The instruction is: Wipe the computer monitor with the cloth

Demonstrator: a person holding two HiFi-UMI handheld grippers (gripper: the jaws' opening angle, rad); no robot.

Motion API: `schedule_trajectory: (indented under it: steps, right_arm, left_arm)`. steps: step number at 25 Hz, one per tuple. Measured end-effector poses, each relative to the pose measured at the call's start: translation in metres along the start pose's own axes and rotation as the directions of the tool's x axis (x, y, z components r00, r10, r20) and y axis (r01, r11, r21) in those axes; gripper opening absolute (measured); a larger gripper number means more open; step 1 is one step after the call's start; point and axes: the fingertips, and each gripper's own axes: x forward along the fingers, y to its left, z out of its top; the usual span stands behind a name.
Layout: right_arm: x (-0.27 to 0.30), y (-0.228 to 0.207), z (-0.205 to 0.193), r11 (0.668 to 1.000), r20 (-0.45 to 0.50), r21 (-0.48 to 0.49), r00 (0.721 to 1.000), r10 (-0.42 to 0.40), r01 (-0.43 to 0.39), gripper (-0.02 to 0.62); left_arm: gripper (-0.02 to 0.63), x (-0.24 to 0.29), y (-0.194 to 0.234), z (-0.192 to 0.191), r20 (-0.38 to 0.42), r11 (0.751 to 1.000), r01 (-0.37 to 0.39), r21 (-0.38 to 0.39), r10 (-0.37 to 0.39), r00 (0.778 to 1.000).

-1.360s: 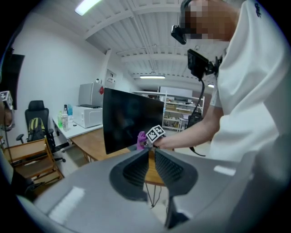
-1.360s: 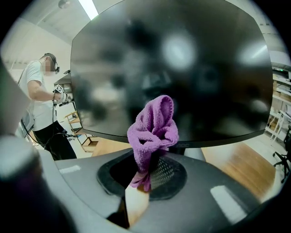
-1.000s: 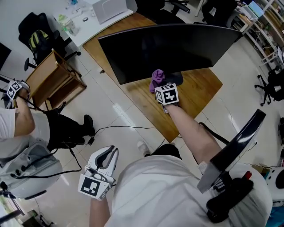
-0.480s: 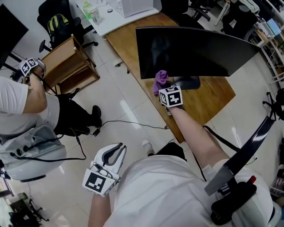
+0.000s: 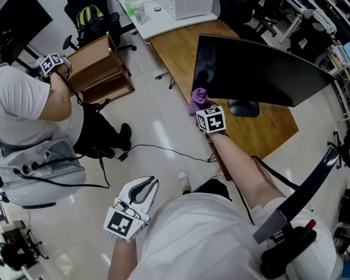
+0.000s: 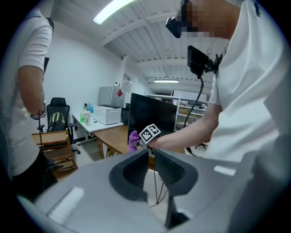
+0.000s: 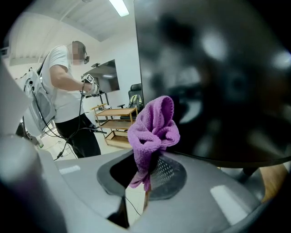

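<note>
The black curved monitor (image 5: pixel 262 68) stands on a wooden desk (image 5: pixel 276 131). My right gripper (image 5: pixel 202 108) is shut on a bunched purple cloth (image 5: pixel 198 100), which is pressed at the screen's lower left corner. In the right gripper view the cloth (image 7: pixel 152 129) sticks up out of the jaws of the right gripper (image 7: pixel 148 168), right against the dark screen (image 7: pixel 218 68). My left gripper (image 5: pixel 146 185) hangs low over the floor by my left side, shut and holding nothing. The left gripper view looks past the left gripper (image 6: pixel 151 157) to the monitor (image 6: pixel 152 116) and cloth (image 6: pixel 133 139).
Another person (image 5: pixel 27 104) stands at the left holding a gripper. A wooden shelf cart (image 5: pixel 101 65) and an office chair (image 5: pixel 93 22) are behind them. A cable (image 5: pixel 158 150) trails over the tiled floor. A white table (image 5: pixel 175 13) adjoins the desk's far end.
My right gripper has slid the cloth leftward along the bottom of the screen, from near the middle to the left corner. The left gripper has stayed low and shut.
</note>
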Motion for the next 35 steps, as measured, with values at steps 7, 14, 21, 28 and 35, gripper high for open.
schedule_trajectory:
  steps: [7, 14, 21, 28, 35]
  right_arm:
    - [-0.002, 0.007, 0.009, 0.999, 0.009, -0.029, 1.000, 0.023, -0.022, 0.052]
    - [-0.023, 0.019, 0.047, 0.998, 0.075, -0.042, 0.996, 0.054, -0.051, 0.051]
    - [-0.062, 0.032, 0.114, 0.995, 0.156, -0.071, 0.984, 0.086, -0.075, 0.052]
    - [-0.103, 0.040, 0.181, 0.990, 0.241, -0.116, 0.965, 0.104, -0.078, 0.051]
    - [-0.129, 0.044, 0.230, 0.989, 0.288, -0.129, 0.951, 0.112, -0.077, 0.052]
  left_arm:
    - [0.064, 0.002, 0.000, -0.002, 0.013, 1.000, -0.011, -0.016, 0.011, 1.000]
    - [0.064, 0.009, 0.000, -0.001, 0.035, 0.999, 0.026, 0.025, -0.027, 0.999]
    - [0.064, 0.016, 0.003, 0.007, 0.081, 0.998, 0.046, 0.033, -0.048, 0.996]
    - [0.064, 0.022, 0.002, 0.016, 0.105, 0.996, 0.077, 0.044, -0.081, 0.991]
    - [0.064, 0.020, 0.003, 0.019, 0.124, 0.994, 0.086, 0.063, -0.093, 0.988]
